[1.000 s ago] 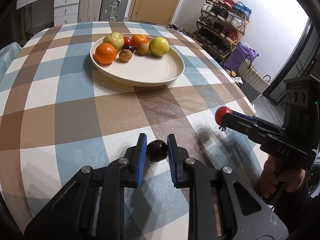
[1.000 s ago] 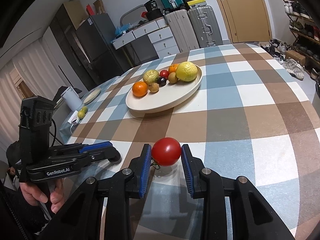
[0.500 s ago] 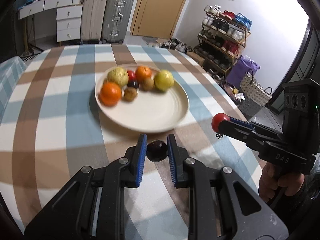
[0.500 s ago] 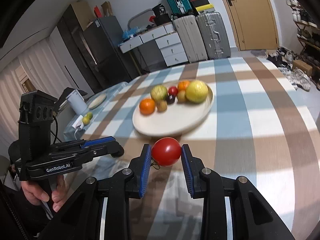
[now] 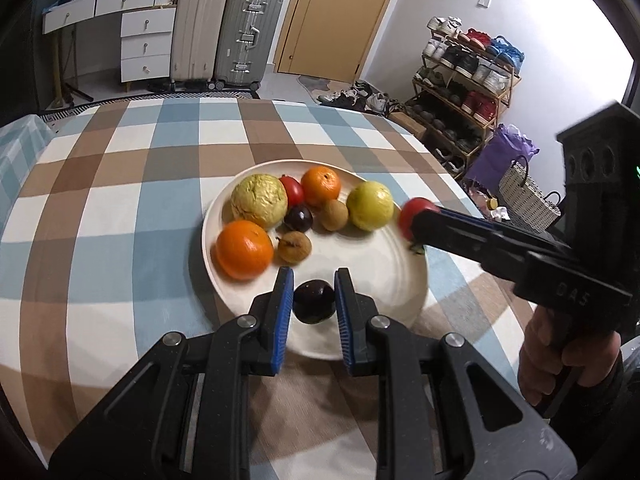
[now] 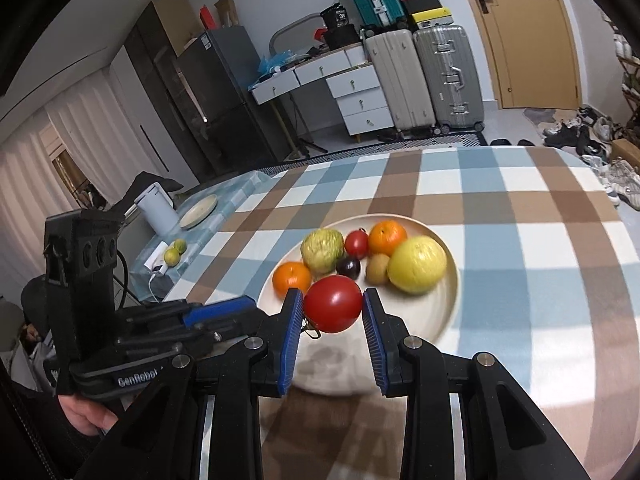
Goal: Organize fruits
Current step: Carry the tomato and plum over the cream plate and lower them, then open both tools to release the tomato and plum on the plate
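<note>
My left gripper [image 5: 314,298] is shut on a dark plum [image 5: 314,301] and holds it over the near rim of the cream plate [image 5: 380,276]. My right gripper [image 6: 332,310] is shut on a red tomato [image 6: 333,309] above the plate's [image 6: 440,308] near left part; it also shows in the left wrist view [image 5: 416,220] over the plate's right rim. On the plate lie two oranges [image 5: 244,249], a green custard apple [image 5: 259,199], a yellow-green guava [image 5: 370,207], a small tomato, a plum, a kiwi and a brown fruit.
The plate sits on a checked tablecloth [image 5: 120,216] covering the table. A side table at the left holds a white kettle [image 6: 156,210], a small plate and two limes [image 6: 174,252]. Suitcases, drawers and a shoe rack [image 5: 468,92] stand beyond the table.
Both grippers have moved forward and up from the table's near part to over the plate, each still holding its fruit.
</note>
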A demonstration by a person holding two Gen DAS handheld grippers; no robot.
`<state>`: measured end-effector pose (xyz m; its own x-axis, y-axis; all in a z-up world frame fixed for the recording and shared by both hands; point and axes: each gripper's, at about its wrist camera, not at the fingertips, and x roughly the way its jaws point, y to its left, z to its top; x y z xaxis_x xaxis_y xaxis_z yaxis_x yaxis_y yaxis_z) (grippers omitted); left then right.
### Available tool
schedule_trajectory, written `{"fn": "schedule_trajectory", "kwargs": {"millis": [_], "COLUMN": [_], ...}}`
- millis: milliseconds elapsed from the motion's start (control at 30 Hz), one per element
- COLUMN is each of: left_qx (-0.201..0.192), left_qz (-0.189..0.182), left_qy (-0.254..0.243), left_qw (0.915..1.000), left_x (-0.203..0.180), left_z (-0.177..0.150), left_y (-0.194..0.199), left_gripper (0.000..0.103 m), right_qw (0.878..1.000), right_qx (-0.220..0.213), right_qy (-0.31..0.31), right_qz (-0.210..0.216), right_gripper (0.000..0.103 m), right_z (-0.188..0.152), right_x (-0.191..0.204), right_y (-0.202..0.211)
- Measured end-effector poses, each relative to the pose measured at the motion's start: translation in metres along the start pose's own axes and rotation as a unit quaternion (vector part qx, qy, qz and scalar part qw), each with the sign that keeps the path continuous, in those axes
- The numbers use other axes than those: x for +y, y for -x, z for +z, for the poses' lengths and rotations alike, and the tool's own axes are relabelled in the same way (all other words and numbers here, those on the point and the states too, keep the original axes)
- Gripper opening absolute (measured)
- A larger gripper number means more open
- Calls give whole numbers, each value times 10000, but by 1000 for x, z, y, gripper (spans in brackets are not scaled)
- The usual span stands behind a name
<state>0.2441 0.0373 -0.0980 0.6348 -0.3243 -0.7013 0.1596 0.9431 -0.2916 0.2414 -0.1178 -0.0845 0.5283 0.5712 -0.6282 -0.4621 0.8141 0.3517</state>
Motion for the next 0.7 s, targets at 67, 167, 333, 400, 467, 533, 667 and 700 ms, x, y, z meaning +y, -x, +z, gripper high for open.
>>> {"fn": "schedule_trajectory", "kwargs": {"millis": [67,167,333,400,467,533,667,700], "left_qx": [5,74,18,40,31,20,69,78], "left_qz": [13,-29,52,43,52,90,63,75], "left_qy": [-49,-116,-235,-218,-236,-262,-264,-259], "left_qw": [10000,9999,9997,9997,9997,9996,9996,9996], "left_x": [1,2,0,0,1,1,1,1], "left_z": [4,6,5,5,5,5,5,5], "left_y": [-8,-20,-30,-33,-35,-38,-40,-40], "left_gripper": [18,18,18,18,18,18,18,18], "right_qw": [10000,9996,9988,9984,9982,9982,9981,9981], "right_qx": [70,240,458,528,570,582,602,592], "right_qy": [-30,-112,-170,-182,-162,-122,-146,-132], "right_qz": [52,72,71,38,-28,-34,-58,-53], "right_gripper": [31,31,31,31,31,31,31,32], "right_z": [5,14,18,18,18,17,17,18], "right_x": [-3,-9,-14,-15,-14,-13,-11,-9], "right_y": [-13,-35,-58,-66,-70,-74,-79,-79]}}
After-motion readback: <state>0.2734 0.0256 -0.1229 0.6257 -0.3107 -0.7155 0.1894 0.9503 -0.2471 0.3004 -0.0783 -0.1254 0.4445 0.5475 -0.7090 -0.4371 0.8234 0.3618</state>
